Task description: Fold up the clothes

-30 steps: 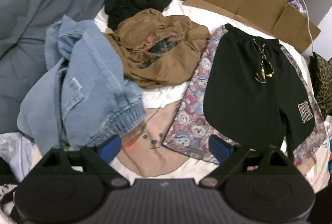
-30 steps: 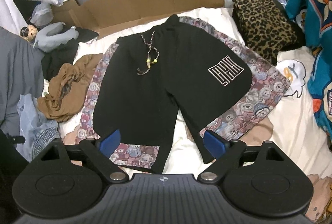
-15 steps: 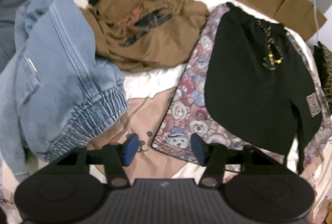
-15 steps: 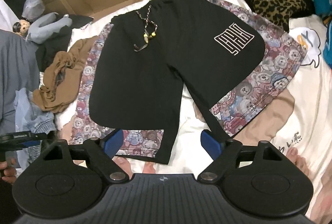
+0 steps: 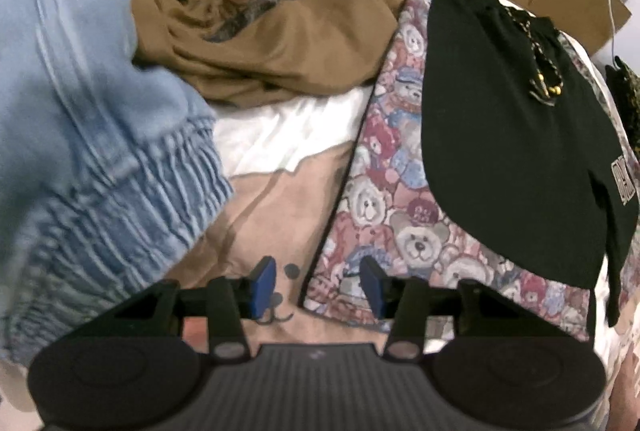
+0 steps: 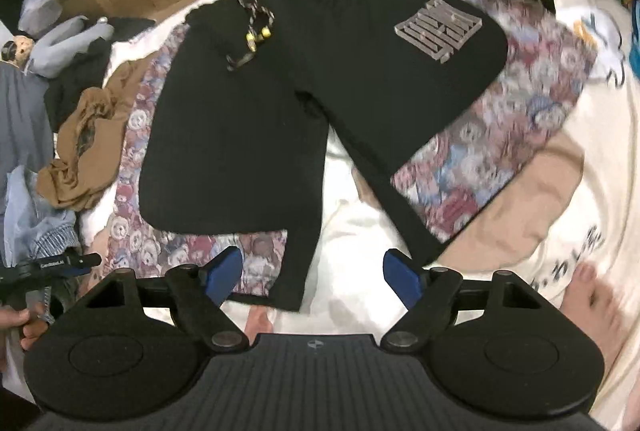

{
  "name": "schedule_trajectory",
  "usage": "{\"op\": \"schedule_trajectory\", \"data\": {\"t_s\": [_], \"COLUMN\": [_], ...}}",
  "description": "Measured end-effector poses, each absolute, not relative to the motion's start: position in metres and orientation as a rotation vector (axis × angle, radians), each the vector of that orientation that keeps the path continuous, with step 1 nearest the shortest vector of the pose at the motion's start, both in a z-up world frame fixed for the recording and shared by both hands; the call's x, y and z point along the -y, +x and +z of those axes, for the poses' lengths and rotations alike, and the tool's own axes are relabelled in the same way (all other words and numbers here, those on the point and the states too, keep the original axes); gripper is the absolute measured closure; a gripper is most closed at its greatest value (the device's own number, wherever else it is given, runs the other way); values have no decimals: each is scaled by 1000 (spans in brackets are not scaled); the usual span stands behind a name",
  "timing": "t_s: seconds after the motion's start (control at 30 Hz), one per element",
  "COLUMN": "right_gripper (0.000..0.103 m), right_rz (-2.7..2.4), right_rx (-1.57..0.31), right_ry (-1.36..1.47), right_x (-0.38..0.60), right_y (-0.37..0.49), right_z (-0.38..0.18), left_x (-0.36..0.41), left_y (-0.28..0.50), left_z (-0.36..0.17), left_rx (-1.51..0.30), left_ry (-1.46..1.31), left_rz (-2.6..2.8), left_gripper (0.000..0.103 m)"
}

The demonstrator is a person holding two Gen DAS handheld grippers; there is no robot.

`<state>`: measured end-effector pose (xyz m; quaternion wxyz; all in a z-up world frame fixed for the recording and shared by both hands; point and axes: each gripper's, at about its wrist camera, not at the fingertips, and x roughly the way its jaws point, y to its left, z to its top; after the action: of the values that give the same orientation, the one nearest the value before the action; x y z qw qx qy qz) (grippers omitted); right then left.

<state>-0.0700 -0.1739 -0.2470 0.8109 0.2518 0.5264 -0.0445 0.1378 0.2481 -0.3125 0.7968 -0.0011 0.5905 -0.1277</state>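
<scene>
My left tongs (image 5: 316, 285) gape, empty, over the bear-print cloth's (image 5: 384, 191) corner. My right tongs (image 6: 312, 277) hang wide open near the hem of the black shorts (image 6: 248, 135), spread flat on the bed (image 6: 576, 159).

Both grippers share one build — the left gripper (image 5: 316, 287) and right gripper (image 6: 312, 275) each have a black ribbed body, two round black discs, silver pivot screws and blue finger pads (image 6: 224, 273). A small white mark — a logo — sits mid-body.
</scene>
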Motion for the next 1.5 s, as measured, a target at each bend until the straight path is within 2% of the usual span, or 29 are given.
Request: {"op": "schedule_trajectory", "data": {"t_s": [0.2,0.6,0.63,0.67,0.7,0.83,1.07,1.3,1.5], "right_gripper": [21,21,21,21,21,27,28,41,44], "right_rz": [-71,-36,-34,-25,-14,53,161,248,299], "right_rx": [-1149,-1159,-1158,-1156,-1154,-1143,-1144,-1141,-1133], "right_ry": [534,585,583,579,575,545,459,392,339], "right_x": [171,162,161,160,158,149,125,94,69], "right_y": [-66,-61,-61,-60,-59,-55,-42,-26,-7], "right_z": [-252,-259,-260,-260,-260,-255,-253,-258,-263], "left_x": [-256,-265,-264,-265,-266,-265,-266,-260,-256], "left_y": [135,126,125,125,126,122,119,123,128], "left_z": [-341,-347,-347,-347,-347,-338,-312,-294,-282], "left_rx": [-1303,-1243,-1238,-1239,-1248,-1242,-1219,-1234,-1247], "left_ry": [-30,-86,-83,-87,-96,-85,-147,-167,-227], "left_rz": [-306,-340,-340,-340,-350,-362,-355,-340,-343], "left_gripper": [73,76,78,91,94,96,96,96,96]}}
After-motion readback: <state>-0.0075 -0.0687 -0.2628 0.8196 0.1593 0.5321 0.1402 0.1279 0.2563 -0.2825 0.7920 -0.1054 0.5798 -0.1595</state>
